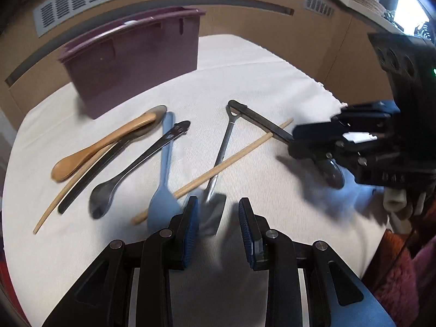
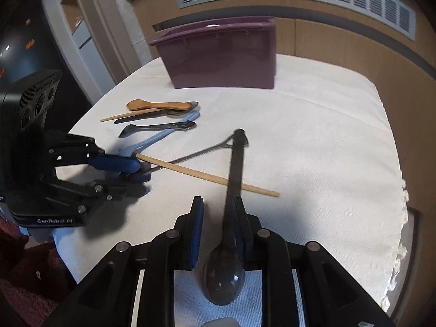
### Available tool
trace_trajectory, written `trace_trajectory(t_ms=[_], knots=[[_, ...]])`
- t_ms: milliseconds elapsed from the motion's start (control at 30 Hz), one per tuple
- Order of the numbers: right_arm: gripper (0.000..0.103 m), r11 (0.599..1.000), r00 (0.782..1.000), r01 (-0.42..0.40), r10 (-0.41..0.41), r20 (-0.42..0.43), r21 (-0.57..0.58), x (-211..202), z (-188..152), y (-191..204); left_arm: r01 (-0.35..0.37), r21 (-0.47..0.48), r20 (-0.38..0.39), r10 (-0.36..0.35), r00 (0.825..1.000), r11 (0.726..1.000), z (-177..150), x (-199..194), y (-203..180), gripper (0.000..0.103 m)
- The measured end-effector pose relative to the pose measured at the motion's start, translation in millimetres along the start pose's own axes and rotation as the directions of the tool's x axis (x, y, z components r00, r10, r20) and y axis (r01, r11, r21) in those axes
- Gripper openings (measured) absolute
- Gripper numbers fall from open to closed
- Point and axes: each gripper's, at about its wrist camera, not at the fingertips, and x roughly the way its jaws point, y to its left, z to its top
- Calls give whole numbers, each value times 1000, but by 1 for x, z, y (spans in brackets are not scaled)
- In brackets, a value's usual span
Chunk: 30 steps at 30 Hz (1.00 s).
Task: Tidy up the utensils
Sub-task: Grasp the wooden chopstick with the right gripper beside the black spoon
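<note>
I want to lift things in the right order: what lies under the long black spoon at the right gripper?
The black spoon crosses over a single wooden chopstick; beneath both is the white tablecloth. Its far tip meets the metal spatula's handle; whether it rests on it is unclear.

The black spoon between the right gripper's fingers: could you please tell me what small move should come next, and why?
Probably close the right gripper on the black spoon. Its handle leans against one finger, with a clear gap to the other, so nothing clamps it. The handle also lies across the chopstick, so a firm hold should precede any lift.
</note>
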Motion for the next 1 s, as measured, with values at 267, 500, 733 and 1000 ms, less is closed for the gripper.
trace_trajectory(t_ms=[267, 500, 733, 1000], knots=[[24, 994, 1000, -29, 27, -14, -106, 13, 22, 31, -131, -168, 22, 136, 990, 977, -7, -8, 61, 30], [25, 995, 999, -24, 20, -38, -98, 30, 18, 37, -4, -451, 186, 99, 978, 893, -28, -37, 111, 31], [26, 973, 996, -10, -9, -83, -229, 53, 32, 57, 4, -456, 209, 103, 972, 890, -49, -49, 100, 35], [7, 981, 987, -90, 64, -149, -174, 51, 51, 57, -92, -365, 284, 205, 937, 926, -47, -70, 73, 36]])
